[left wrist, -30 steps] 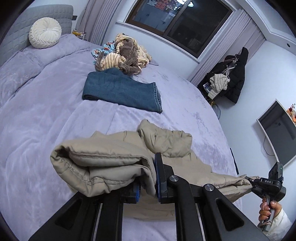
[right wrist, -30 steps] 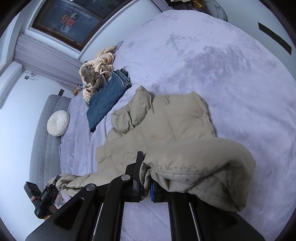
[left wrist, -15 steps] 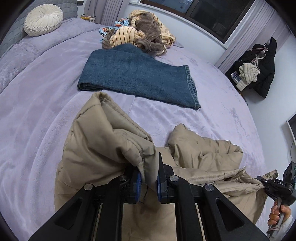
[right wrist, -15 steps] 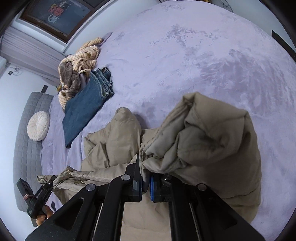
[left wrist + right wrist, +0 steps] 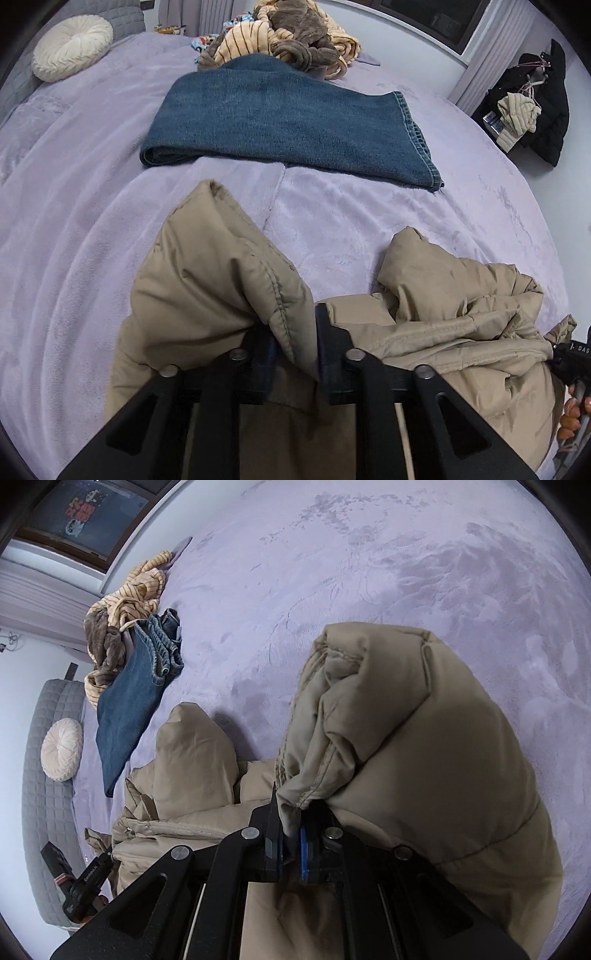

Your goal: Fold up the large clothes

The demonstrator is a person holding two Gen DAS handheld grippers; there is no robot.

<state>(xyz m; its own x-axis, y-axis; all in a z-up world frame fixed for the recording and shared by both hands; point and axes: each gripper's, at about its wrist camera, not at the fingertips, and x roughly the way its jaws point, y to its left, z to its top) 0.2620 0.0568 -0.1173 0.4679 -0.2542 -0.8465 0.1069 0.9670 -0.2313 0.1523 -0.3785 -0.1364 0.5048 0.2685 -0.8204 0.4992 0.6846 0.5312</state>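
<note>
A beige padded jacket [image 5: 207,280] lies bunched on the lilac bed cover [image 5: 74,221]. In the left wrist view my left gripper [image 5: 295,343] is low over it, and its jaws are opening with a stitched fold of the jacket still hanging between them. My right gripper [image 5: 291,843] is shut on another stitched edge of the same jacket [image 5: 413,738], whose bulk rests on the bed in front of it. Each gripper shows at the edge of the other's view: the right one [image 5: 570,360] with a hand below it, the left one [image 5: 88,882] at the lower left.
Folded blue jeans [image 5: 280,118] lie just beyond the jacket, with a heap of striped and brown clothes [image 5: 291,37] behind them. A round cream cushion [image 5: 72,46] sits by the grey headboard [image 5: 44,812]. Dark coats [image 5: 532,99] hang at the right wall.
Both grippers came down and forward, laying the lifted jacket edges onto the bed. The left jaws have spread apart around their fold. The right jaws stay clamped.
</note>
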